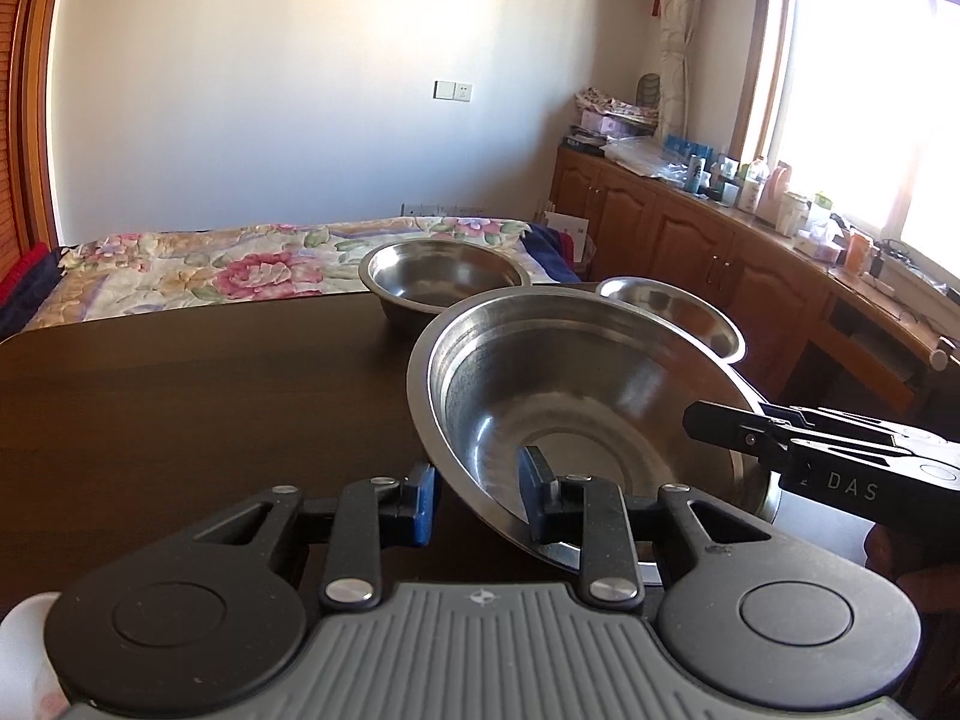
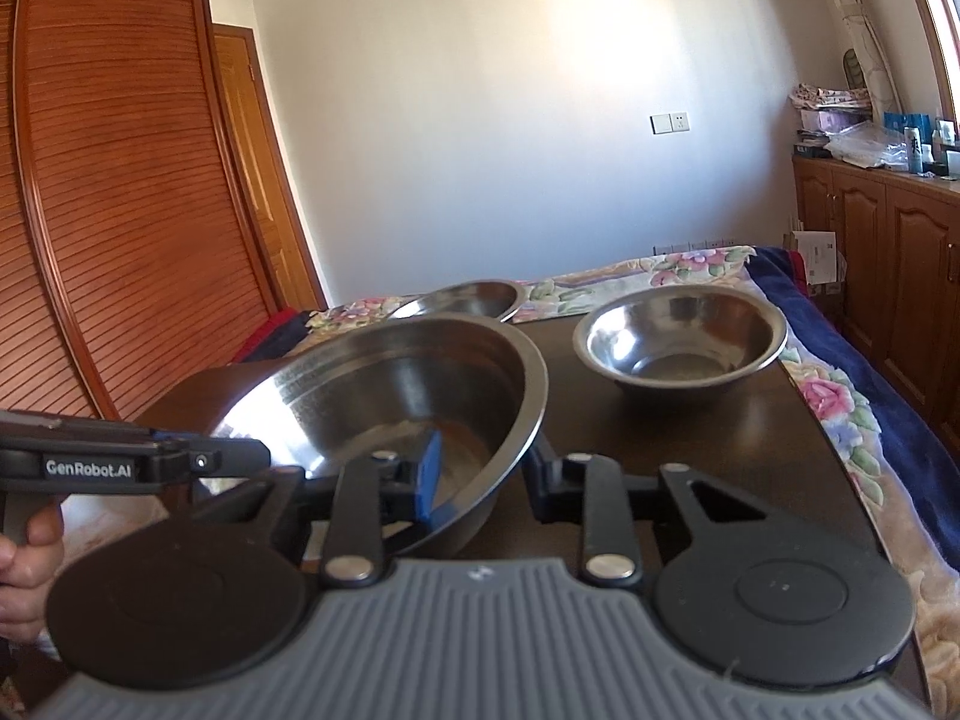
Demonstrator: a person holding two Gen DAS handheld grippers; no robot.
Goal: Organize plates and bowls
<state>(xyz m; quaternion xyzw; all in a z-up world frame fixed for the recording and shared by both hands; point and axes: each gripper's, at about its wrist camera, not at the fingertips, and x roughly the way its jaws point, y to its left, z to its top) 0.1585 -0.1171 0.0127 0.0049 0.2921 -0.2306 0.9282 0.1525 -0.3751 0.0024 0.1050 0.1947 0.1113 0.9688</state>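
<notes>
**Two grippers lift big bowl over table**

The left gripper (image 1: 477,495) and right gripper (image 2: 480,480) each straddle the tilted big bowl's (image 1: 576,372) rim, jaws narrowed on it above the table (image 1: 180,390). Levelling it first should ease nesting into another bowl (image 1: 444,282).

Three steel bowls sit on one dark table (image 1: 180,396): one large bowl (image 1: 576,384) nearest, one medium bowl (image 1: 444,276) far left, one small bowl (image 1: 678,312) far right. Two grippers are in view.
</notes>
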